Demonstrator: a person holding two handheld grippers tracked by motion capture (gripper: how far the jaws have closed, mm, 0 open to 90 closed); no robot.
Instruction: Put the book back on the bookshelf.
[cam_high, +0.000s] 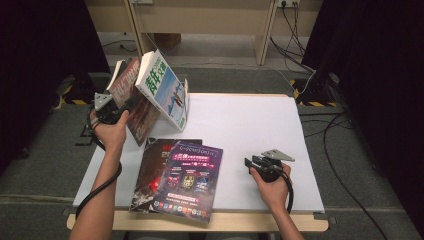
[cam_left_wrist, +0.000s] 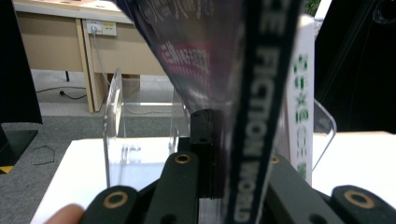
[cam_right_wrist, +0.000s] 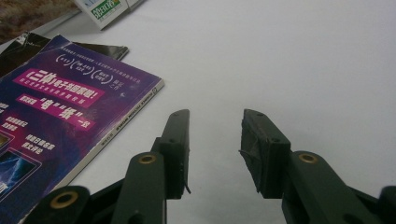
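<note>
My left gripper (cam_high: 126, 110) is raised at the table's far left, shut on a dark red magazine (cam_high: 142, 116) that stands tilted on edge. In the left gripper view its jaws clamp that magazine's lower edge beside the spine (cam_left_wrist: 261, 93), which reads "SCIENCE FICTION WORLD". Right of it a white, green and blue magazine (cam_high: 162, 87) leans in a clear acrylic stand (cam_left_wrist: 114, 130). A purple magazine (cam_high: 190, 180) lies flat on a dark one (cam_high: 150, 170) near the front edge. My right gripper (cam_high: 248, 162) rests on the table to their right, open (cam_right_wrist: 215, 140) with nothing between its fingers.
The white table top (cam_high: 250, 125) stretches bare between the stand and my right hand. Wooden desks (cam_high: 210, 20) stand behind the table, cables (cam_high: 330, 130) trail over the floor at the right, and dark curtains hang on both sides.
</note>
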